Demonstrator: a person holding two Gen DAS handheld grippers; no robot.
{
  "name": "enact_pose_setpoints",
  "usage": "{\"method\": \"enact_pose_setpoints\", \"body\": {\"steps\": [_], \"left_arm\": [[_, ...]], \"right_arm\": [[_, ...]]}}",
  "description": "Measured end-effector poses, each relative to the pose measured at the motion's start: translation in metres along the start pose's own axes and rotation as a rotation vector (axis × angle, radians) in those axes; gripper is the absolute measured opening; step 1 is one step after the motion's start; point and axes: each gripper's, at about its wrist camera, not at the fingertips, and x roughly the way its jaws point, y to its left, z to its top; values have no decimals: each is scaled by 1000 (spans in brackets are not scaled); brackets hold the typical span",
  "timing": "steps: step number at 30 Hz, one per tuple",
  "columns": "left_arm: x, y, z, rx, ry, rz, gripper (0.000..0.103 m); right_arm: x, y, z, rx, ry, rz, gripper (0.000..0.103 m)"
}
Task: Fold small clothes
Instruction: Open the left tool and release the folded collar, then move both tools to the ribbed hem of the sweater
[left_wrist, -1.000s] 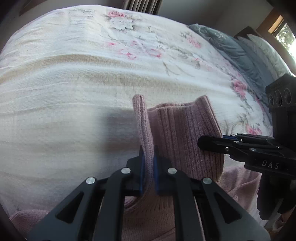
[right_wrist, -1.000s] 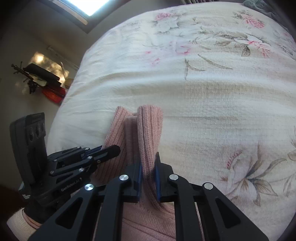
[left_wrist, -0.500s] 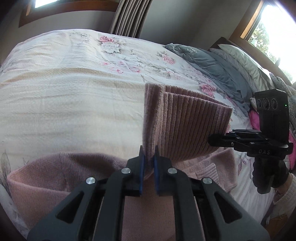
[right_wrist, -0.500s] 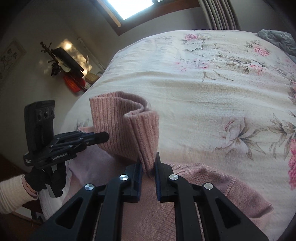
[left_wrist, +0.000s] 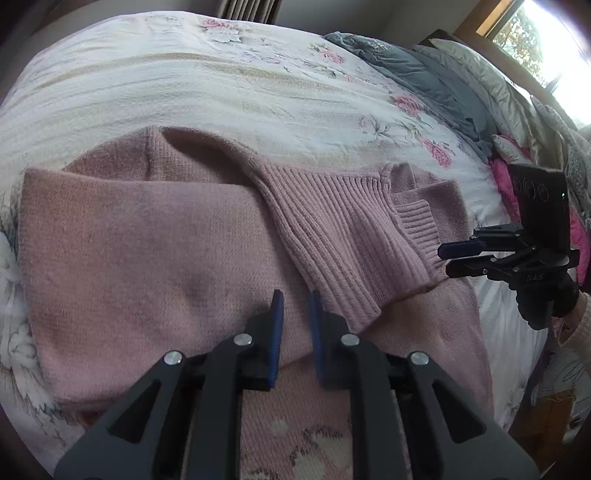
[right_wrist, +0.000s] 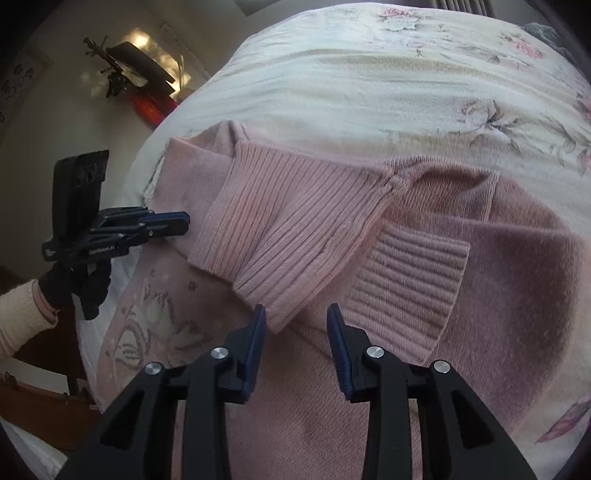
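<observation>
A pink knitted sweater lies flat on the bed. Its ribbed hem band is folded over onto the body, and a ribbed cuff lies beside it. My left gripper stands open just above the sweater, close to the near corner of the ribbed band, holding nothing. My right gripper is open wider, its left pad beside the band's corner, empty too. Each gripper shows in the other's view: the right gripper at the sweater's right edge, the left gripper at its left edge.
The bed has a white bedspread with pink flowers. Grey and pale pillows and pink cloth lie at the head of the bed. A music stand stands by the wall. Gloved hands hold the grippers.
Both grippers carried the ribbed hem towards me, laid it over the sweater's body and let go. Their jaws, shut on the hem before, now stand open.
</observation>
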Motion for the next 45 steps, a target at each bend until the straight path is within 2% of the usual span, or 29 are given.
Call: {"method": "enact_pose_setpoints", "body": {"steps": [4,6,9,14,16,17,19,20,23,25,27,30,32,34,38,41,45], "left_arm": [[-10,3,31,-58,-62,-29,19],[1,2,50,-87,-45,-13,34],[27,7,73,-139,5,16,35],[58,15,92,-181,44,30,35],[64,18,96,-202,42,37,29],[65,20,99,-218,36,38,23],[60,25,104,-233,3,25,16],[56,26,108,-234,-20,17,11],[50,29,120,-226,-73,43,11],[60,28,125,-197,-53,86,11],[73,26,125,-162,-14,131,12],[73,31,121,-162,-6,143,15],[60,31,116,-193,-29,144,21],[39,27,106,-186,-72,172,24],[-11,11,58,-162,-127,203,29],[-43,-5,4,-152,-108,237,35],[-74,-25,-74,-142,-29,287,44]], "right_arm": [[-20,-18,10,123,-85,100,49],[-24,-29,28,183,-123,90,52],[-9,-52,52,270,-122,73,54],[29,-80,75,374,-54,37,54],[40,-85,79,395,-53,68,45],[41,-86,81,395,-62,70,42],[38,-87,87,389,-86,75,21],[33,-89,90,394,-105,81,16],[21,-97,96,419,-155,87,15],[25,-99,99,415,-141,60,15],[35,-96,101,385,-102,-9,15],[44,-96,100,378,-69,-46,15],[35,-92,97,379,-93,-46,22],[17,-85,89,378,-142,-61,33],[-20,-61,54,341,-209,-87,34],[-36,-31,8,306,-204,-114,35],[-44,5,-61,305,-156,-149,40]]}}
